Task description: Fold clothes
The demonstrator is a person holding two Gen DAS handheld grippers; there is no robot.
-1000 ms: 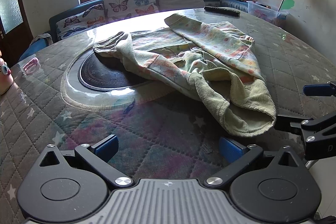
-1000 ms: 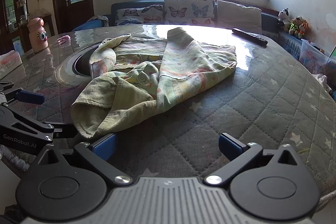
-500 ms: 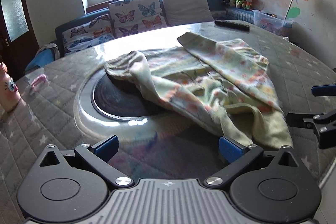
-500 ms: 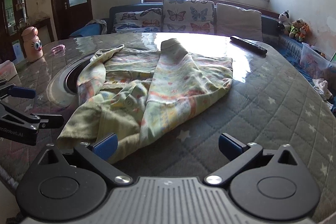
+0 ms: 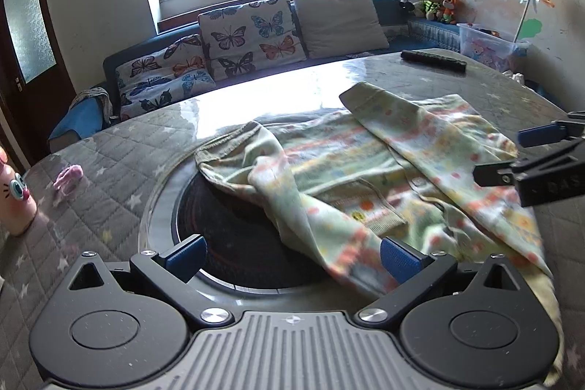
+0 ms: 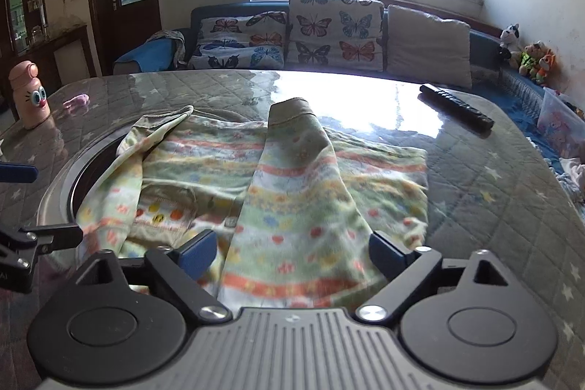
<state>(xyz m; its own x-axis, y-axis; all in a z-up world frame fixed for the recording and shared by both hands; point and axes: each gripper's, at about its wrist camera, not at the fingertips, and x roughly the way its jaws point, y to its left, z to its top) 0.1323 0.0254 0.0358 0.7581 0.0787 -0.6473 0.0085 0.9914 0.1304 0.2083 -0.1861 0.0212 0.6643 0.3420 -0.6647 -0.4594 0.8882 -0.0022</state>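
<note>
A pale green child's top [image 5: 365, 178] with orange and yellow printed bands lies crumpled on the round table, both sleeves folded over its body; it also shows in the right wrist view [image 6: 285, 192]. My left gripper [image 5: 292, 253] is open above the garment's near left sleeve. My right gripper [image 6: 289, 249] is open above the near hem, cloth lying between its blue pads [image 6: 384, 253]. Neither holds cloth. The right gripper shows at the right edge of the left wrist view [image 5: 526, 152].
The round table [image 6: 493, 207] has a quilted grey cover under glass and a dark round inset [image 5: 234, 236] partly under the garment. A black remote [image 6: 457, 106] lies at the far right, a pink bottle [image 6: 29, 94] and a small pink item [image 6: 76, 101] at the far left. A sofa [image 6: 321, 39] stands behind.
Both grippers have moved forward over the garment, from beyond its near edge to above its near sleeve and hem. The garment has not visibly shifted.
</note>
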